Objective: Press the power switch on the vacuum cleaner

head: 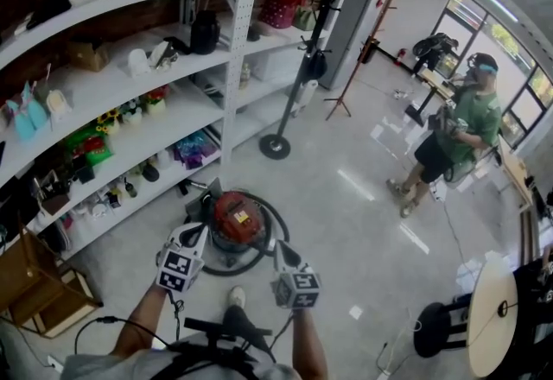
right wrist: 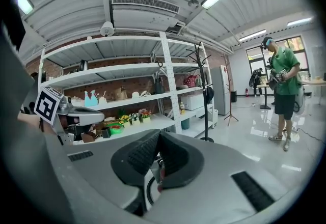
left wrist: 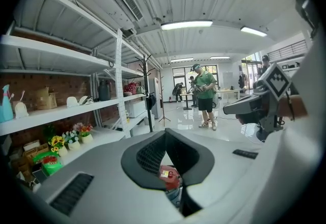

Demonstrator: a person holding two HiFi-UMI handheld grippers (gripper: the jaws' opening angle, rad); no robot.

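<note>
Vacuum (head: pixel 238 218) sits on the floor, red canister top facing up, black hose (head: pixel 226 266) looped round its base. The shelf (head: pixel 130 106) is just behind it and the coat stand (head: pixel 275 145) is beyond it, well apart. A person in green (head: pixel 458 132) stands far off to the vacuum's right.

Left gripper (head: pixel 198 232) hangs just left of the canister, above the hose, not touching. Right gripper (head: pixel 281 248) is just right of it, also clear. On both, the tips are pressed together with nothing pinched. Each gripper view only shows a red sliver of the vacuum through the gap under the pads.

Can't resolve the switch itself from the head view. I'd guess it's on the red top cap near the yellow label.

Handling, my read:
- Hard plastic shell, stiff, so no give under a tip.
- Body looks fairly heavy, so a downward press shouldn't move it, but a sideways shove might roll it.
- No grasp needed. Push straight down on the switch with one closed tip.
- The shell is smooth, so the tip may skid if it comes in at an angle.
</note>
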